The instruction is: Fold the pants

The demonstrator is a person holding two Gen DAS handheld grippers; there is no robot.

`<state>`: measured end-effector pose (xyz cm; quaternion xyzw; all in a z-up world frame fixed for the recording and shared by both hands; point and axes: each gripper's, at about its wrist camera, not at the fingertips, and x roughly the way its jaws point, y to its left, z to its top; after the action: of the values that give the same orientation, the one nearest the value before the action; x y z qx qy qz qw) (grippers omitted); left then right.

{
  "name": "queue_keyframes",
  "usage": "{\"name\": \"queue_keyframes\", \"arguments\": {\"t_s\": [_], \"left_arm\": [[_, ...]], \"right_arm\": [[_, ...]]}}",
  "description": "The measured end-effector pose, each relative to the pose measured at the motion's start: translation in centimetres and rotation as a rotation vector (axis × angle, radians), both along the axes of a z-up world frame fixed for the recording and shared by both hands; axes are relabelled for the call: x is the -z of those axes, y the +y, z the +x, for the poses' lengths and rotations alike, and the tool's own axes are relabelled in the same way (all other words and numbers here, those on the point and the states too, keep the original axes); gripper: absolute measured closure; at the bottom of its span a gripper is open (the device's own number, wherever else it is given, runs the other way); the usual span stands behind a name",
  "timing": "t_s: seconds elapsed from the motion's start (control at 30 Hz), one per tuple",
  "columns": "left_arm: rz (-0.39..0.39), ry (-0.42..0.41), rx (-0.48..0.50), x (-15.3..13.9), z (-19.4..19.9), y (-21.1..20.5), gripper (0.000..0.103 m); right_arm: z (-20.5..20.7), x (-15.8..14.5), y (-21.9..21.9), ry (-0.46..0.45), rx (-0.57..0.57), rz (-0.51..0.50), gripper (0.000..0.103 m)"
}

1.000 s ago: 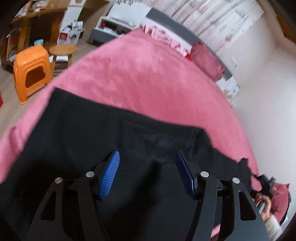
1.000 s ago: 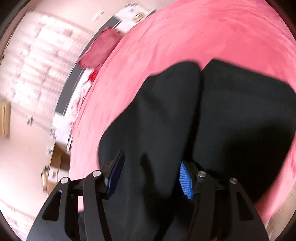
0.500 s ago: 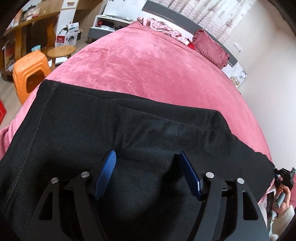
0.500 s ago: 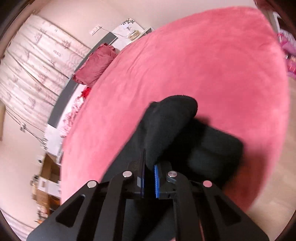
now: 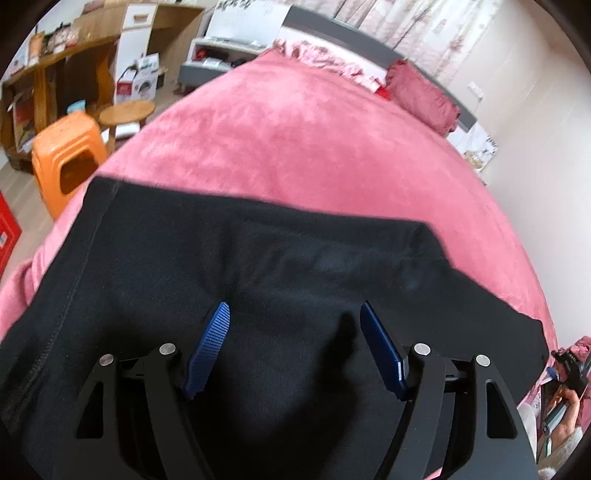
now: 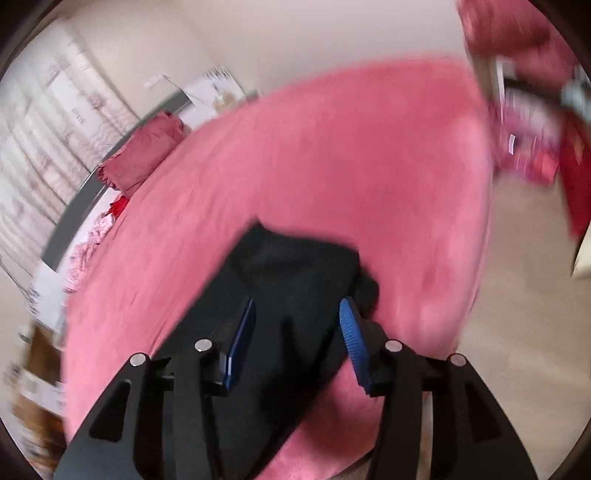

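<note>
Lying flat across the near part of the pink bed (image 5: 314, 147), the black pants (image 5: 258, 266) fill most of the left wrist view, w/ one straight edge running across the blanket and a stitched seam down the left side. The left gripper (image 5: 295, 343) hangs over the cloth, jaws spread wide and released; its blue pads (image 5: 212, 343) stand apart w/ only flat fabric showing between them, nothing pinched.

In the right wrist view (blurred) the pants (image 6: 295, 266) show as a bunched, rounded end near the bed's (image 6: 351, 155) edge, w/ pale floor (image 6: 517, 295) beyond it on the right. The right gripper (image 6: 297, 332) sits just over that end, jaws opening; black cloth lies between the pads (image 6: 352, 332) but they don't press on it, so it's let go.

Round the room: a dark red pillow (image 5: 424, 96) rests at the head of the bed by a grey headboard (image 5: 351, 33), patterned curtains (image 5: 424, 22) behind. Left of the bed stand an orange stool (image 5: 66, 147), a small round wooden stool (image 5: 127, 109) and a wooden shelf unit (image 5: 74, 55) w/ boxes. At the left view's lower right corner a person's hand (image 5: 565, 398) holds a dark device; what kind it is can't be told.
</note>
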<state>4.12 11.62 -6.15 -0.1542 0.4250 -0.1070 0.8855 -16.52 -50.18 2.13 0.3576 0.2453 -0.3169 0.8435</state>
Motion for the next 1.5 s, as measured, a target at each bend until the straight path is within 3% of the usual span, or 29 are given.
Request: {"name": "queue_keyframes", "arguments": {"t_s": [0.07,0.13,0.23,0.3,0.4,0.57,0.73,0.83,0.97,1.07,1.37,1.5], "left_arm": [[-0.009,-0.034,0.040,-1.1,-0.1,-1.3,0.031],[-0.017,-0.035,0.088,-1.7,0.4,-3.0,0.031],[-0.045,-0.003,0.162,-1.5,1.6,-5.9,0.031],[-0.051,0.027,0.217,-1.0,2.5,-7.9,0.031],[0.011,0.035,0.293,-0.5,3.6,-11.1,0.031],[0.169,-0.010,0.342,0.4,6.4,-14.4,0.036],[0.237,-0.016,0.328,2.2,9.9,-15.2,0.040],[0.247,-0.053,0.330,2.8,11.1,-15.5,0.036],[0.211,-0.101,0.334,3.4,11.1,-14.8,0.034],[0.164,-0.104,0.338,3.4,11.0,-14.2,0.032],[0.172,-0.117,0.344,3.1,9.7,-14.4,0.026],[0.187,-0.116,0.353,3.1,9.3,-14.5,0.021]], "right_arm": [[1.4,-1.7,2.3,-0.016,-0.085,-0.090,0.055],[3.9,-2.3,5.9,-0.003,-0.248,-0.133,0.055],[7.6,-1.2,11.4,0.037,-0.482,-0.125,0.056],[9.6,-0.1,14.6,0.081,-0.573,-0.128,0.056],[12.0,1.7,17.4,0.117,-0.649,-0.090,0.056],[13.0,4.1,19.1,0.170,-0.674,-0.130,0.055],[12.8,4.8,18.6,0.146,-0.666,-0.103,0.054],[13.3,5.1,19.0,0.136,-0.661,-0.118,0.052],[13.8,5.1,20.2,0.138,-0.699,-0.176,0.029],[14.4,5.4,21.3,0.167,-0.719,-0.239,0.022],[14.5,5.3,20.2,0.110,-0.717,-0.203,0.022],[12.5,3.5,18.2,0.033,-0.572,-0.204,0.022]]}}
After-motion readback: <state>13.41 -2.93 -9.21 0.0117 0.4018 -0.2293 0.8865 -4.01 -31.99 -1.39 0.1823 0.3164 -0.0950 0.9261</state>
